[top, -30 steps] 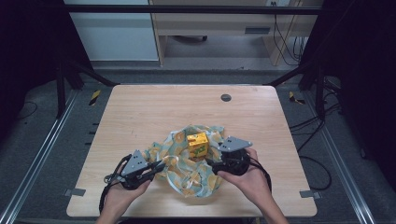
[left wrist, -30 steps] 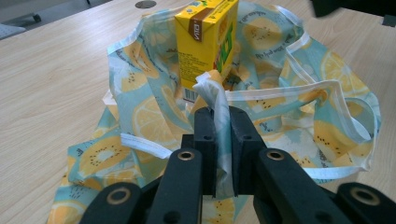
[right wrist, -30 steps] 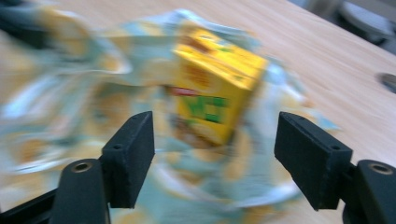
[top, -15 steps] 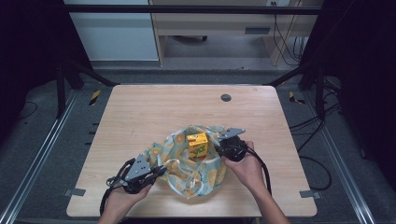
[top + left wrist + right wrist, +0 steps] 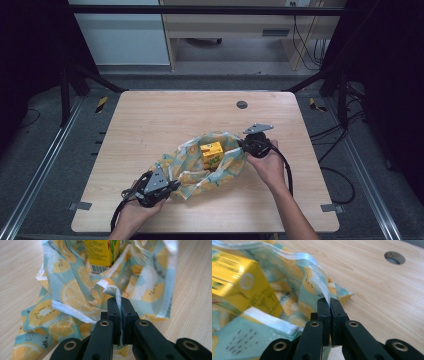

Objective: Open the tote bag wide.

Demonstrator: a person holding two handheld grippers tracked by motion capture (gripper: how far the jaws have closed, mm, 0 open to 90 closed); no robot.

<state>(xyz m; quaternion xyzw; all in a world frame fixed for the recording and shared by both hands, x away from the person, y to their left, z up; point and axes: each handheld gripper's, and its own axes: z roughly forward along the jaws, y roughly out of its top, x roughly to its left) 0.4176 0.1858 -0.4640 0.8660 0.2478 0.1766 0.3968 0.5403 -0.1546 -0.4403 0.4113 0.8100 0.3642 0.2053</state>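
Both grips: left gripper point(image 5: 118, 305) and right gripper point(image 5: 329, 305), whose jaws have just closed, each pinch a cloth hem.
Cloth point(image 5: 192, 165): mid-table, cupping yellow carton point(image 5: 211, 153).
Advice: lift evenly (carton may tip).

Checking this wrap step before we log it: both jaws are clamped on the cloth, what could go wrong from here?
1. The left gripper pinches only a thin white hem of the lemon-print teal cloth; a pull could slip it free.
2. The right gripper, whose jaws have just closed, also holds a narrow edge, so uneven tension may loosen one side.
3. The yellow juice carton stands loose in the cloth; lifting opposite edges could tip it over.
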